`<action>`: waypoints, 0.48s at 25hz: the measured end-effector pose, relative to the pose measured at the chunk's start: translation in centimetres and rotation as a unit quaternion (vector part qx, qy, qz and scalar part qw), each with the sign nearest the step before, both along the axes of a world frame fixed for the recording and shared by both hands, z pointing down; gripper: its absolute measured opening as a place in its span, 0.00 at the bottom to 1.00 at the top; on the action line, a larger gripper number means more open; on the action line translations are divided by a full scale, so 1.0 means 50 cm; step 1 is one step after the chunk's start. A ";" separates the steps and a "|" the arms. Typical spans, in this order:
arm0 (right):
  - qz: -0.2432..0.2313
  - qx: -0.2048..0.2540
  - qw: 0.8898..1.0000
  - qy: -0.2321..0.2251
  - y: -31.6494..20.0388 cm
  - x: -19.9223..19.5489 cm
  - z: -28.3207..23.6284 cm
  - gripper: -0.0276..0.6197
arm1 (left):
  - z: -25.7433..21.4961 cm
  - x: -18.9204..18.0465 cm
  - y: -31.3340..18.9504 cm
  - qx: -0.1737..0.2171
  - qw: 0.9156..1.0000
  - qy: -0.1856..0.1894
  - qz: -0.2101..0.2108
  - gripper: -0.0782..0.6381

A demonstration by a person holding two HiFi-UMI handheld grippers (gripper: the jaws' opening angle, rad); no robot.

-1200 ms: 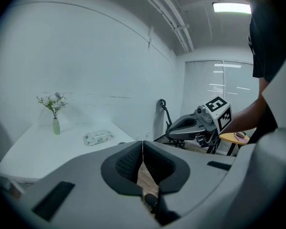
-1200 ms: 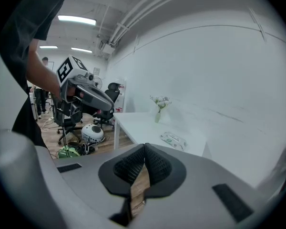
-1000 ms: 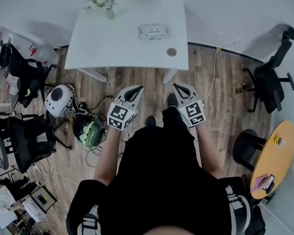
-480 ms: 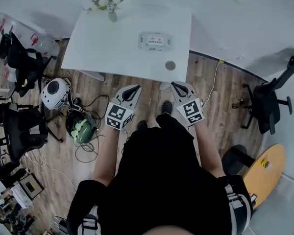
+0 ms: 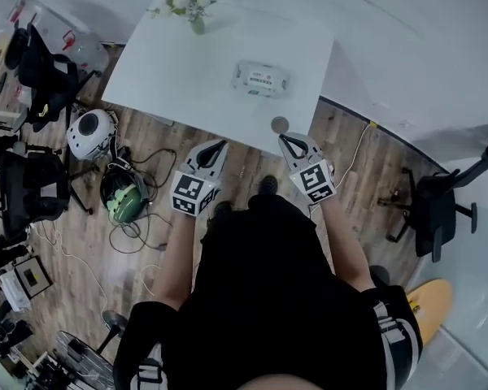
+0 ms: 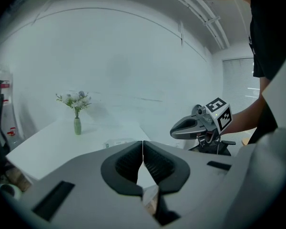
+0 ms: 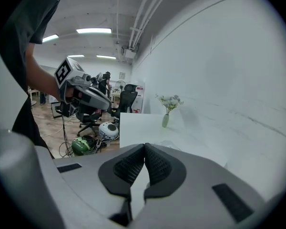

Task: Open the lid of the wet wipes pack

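Observation:
The wet wipes pack [image 5: 260, 78] is a white pack with a grey lid, lying flat near the middle of the white table [image 5: 187, 63]. In the left gripper view it peeks out as a pale pack [image 6: 115, 143] just above my closed jaws. My left gripper [image 5: 221, 146] hangs over the wooden floor short of the table's near edge, shut and empty. My right gripper [image 5: 283, 140] is level with it at the table's near corner, also shut with nothing held. Both are well short of the pack.
A vase of flowers [image 5: 185, 2] stands at the table's far left. A small round grey disc [image 5: 280, 124] lies near the table's front edge. Office chairs [image 5: 41, 80], a white helmet [image 5: 89, 132], a green helmet [image 5: 124, 201] and cables crowd the floor on the left. A black chair [image 5: 439, 201] stands to the right.
The table and pack have drawn closer and shifted right in the head view as the person steps toward it. Both grippers stay shut and have moved up toward the table edge.

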State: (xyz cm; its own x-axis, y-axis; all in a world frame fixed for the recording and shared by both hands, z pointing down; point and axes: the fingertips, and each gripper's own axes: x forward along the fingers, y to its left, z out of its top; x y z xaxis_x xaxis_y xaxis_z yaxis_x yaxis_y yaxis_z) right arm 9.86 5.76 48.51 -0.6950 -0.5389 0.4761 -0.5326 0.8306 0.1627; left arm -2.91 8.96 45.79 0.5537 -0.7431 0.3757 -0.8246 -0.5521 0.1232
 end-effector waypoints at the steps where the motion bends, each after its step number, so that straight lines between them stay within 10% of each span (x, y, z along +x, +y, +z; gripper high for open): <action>1: -0.008 -0.001 1.000 -0.001 -0.010 0.000 0.001 0.07 | 0.000 0.002 -0.006 -0.001 1.000 -0.001 -0.006 0.14; 12: -0.058 -0.005 0.998 -0.021 -0.097 0.044 0.006 0.07 | 0.006 0.074 -0.062 -0.003 0.999 -0.017 -0.045 0.14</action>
